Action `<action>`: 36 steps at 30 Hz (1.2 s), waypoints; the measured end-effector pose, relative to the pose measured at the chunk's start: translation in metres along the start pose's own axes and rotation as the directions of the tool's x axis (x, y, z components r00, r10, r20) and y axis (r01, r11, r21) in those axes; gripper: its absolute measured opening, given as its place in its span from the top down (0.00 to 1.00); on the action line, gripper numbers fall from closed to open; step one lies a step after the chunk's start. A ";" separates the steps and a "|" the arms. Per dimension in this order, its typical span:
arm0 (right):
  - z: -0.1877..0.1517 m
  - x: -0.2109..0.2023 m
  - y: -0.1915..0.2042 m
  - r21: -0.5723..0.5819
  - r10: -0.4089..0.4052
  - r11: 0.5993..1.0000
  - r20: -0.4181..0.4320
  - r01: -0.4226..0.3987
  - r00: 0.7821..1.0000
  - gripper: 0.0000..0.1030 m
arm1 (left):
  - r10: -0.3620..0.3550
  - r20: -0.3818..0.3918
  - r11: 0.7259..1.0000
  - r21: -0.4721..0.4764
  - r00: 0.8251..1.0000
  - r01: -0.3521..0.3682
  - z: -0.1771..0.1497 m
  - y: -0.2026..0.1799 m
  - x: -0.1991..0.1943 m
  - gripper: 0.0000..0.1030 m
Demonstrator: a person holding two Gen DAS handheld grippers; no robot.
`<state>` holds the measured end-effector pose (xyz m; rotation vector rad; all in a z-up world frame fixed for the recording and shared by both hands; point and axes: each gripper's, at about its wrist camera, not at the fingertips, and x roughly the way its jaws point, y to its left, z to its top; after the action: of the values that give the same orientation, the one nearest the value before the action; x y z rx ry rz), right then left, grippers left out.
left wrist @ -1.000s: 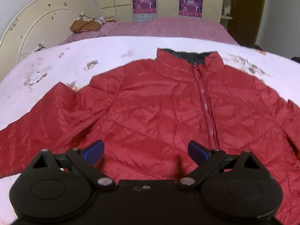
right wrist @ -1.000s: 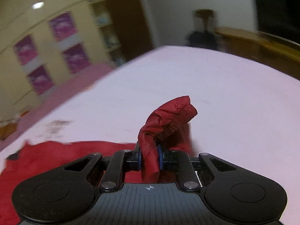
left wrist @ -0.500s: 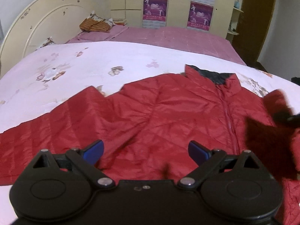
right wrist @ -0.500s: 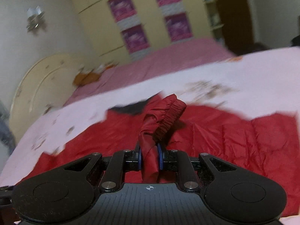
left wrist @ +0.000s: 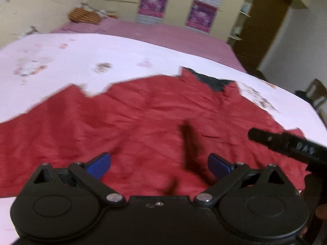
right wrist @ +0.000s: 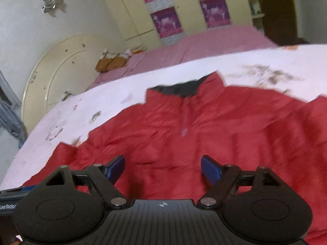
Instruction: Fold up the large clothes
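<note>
Left wrist view shows the red jacket (left wrist: 143, 122) spread flat on the white bed (left wrist: 102, 49), collar toward 12 o'clock. Over it the left gripper (left wrist: 159, 163) hangs with jaws wide apart and empty, and the right gripper's black body enters at 3 o'clock. On the right wrist view, the right gripper (right wrist: 162, 168) has just opened its jaws; nothing sits between them.

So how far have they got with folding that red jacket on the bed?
Early days. Done: one sleeve has been carried in over the red jacket, and the right gripper has just opened and let it go; nothing sits between its jaws. In hand: nothing, as the left gripper is open and empty too. Left: the other sleeve lies spread on the bed, and the body is unfolded.
</note>
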<state>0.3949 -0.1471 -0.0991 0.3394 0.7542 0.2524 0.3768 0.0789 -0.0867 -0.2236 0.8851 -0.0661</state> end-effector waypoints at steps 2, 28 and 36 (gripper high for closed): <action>0.003 -0.016 -0.015 0.002 -0.053 0.999 0.029 0.053 0.998 0.22 | -0.038 -0.021 0.999 0.011 0.999 0.038 -0.001 -0.013 0.012 0.02; 0.028 -0.033 -0.178 0.192 -0.344 0.922 0.004 0.337 0.939 0.22 | 0.029 0.048 1.000 -0.011 0.998 -0.028 0.000 0.017 0.044 0.87; 0.024 -0.008 -0.190 0.203 -0.288 0.934 -0.065 0.295 0.956 0.80 | 0.055 0.022 0.998 -0.007 0.998 -0.055 -0.009 0.020 0.050 0.87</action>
<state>0.4257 -0.3291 -0.1510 0.4194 0.8566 -0.1043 0.4013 0.0891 -0.1347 -0.2058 0.8688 -0.0098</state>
